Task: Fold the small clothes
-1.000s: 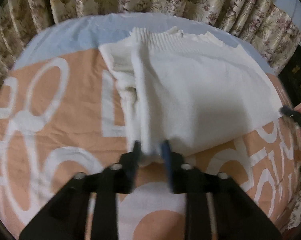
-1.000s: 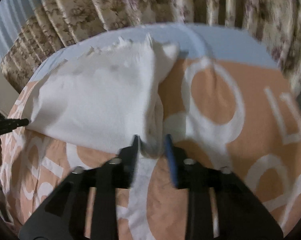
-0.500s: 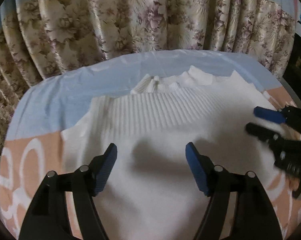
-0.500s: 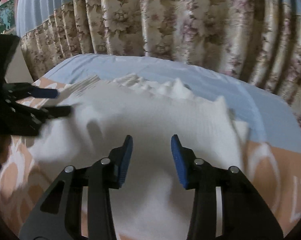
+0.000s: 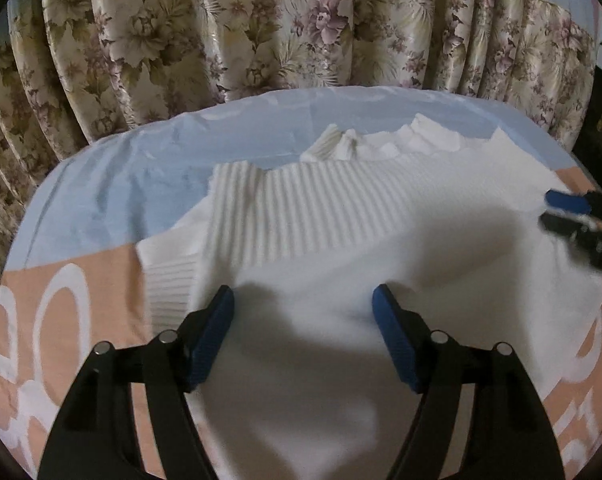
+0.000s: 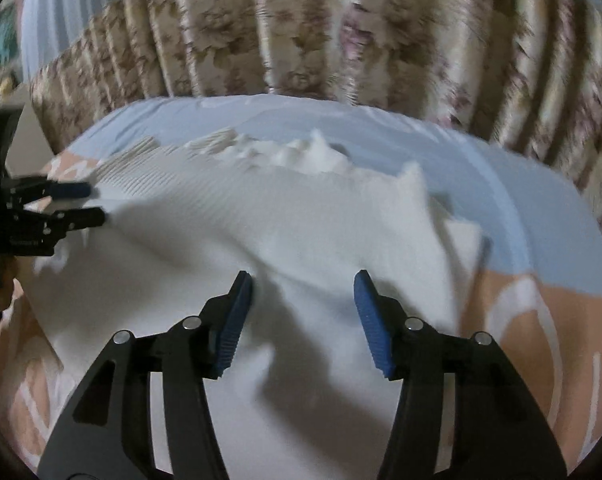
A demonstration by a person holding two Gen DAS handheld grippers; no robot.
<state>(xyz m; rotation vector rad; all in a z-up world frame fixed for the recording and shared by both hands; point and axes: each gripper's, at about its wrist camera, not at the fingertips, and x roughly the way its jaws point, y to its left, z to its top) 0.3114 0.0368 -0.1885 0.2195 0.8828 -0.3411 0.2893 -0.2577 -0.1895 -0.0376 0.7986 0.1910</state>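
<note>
A white knit sweater [image 5: 341, 248] lies folded on the bed, its ribbed hem band across the far side. My left gripper [image 5: 303, 300] hovers open over the sweater's left part, nothing between its blue pads. The same sweater [image 6: 301, 232] fills the right wrist view, where my right gripper [image 6: 303, 284] stands open above its right part, empty. The right gripper [image 5: 573, 216] shows at the right edge of the left wrist view. The left gripper [image 6: 77, 200] shows at the left edge of the right wrist view.
The bed cover [image 5: 61, 312] is peach with large white letters, with a pale blue band [image 5: 133, 188] at the far end. Floral curtains [image 5: 261, 28] hang right behind the bed. Bare cover [image 6: 541, 320] lies to the right of the sweater.
One second ago both grippers were shut on the sweater's near edge. They carried it over toward the far side, let go and opened. The left gripper's view barely shifted in the last half second.
</note>
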